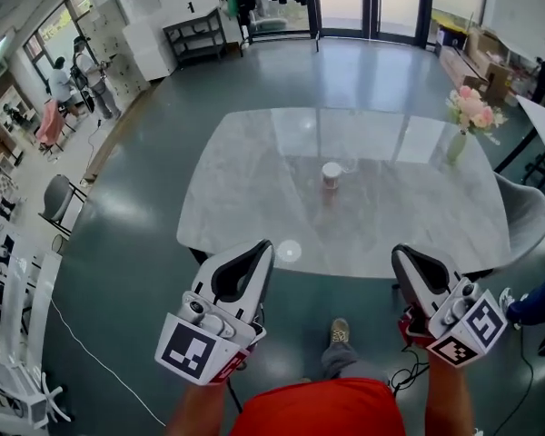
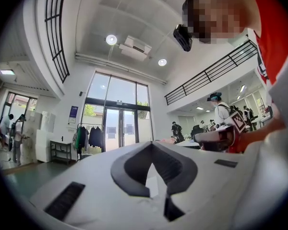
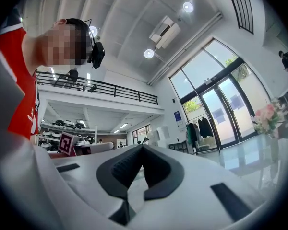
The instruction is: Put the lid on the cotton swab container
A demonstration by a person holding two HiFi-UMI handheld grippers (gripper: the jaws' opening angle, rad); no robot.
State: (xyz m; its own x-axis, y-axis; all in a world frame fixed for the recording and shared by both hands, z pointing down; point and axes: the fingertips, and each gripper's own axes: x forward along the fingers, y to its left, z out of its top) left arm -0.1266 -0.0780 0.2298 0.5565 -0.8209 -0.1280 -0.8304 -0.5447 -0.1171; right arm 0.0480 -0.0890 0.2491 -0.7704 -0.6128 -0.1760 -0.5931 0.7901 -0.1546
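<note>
The cotton swab container (image 1: 331, 175) stands upright near the middle of the marble table (image 1: 245, 180). Just off the table's near edge, the 2 claws are closed and empty: left gripper (image 1: 263, 245), right gripper (image 1: 402, 253). A flower vase (image 1: 458, 142) stands at the table's far right corner.

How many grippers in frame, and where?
2. The left gripper is low left in the head view and the right gripper is low right. Both have their jaws shut and empty. No others seem hidden.
</note>
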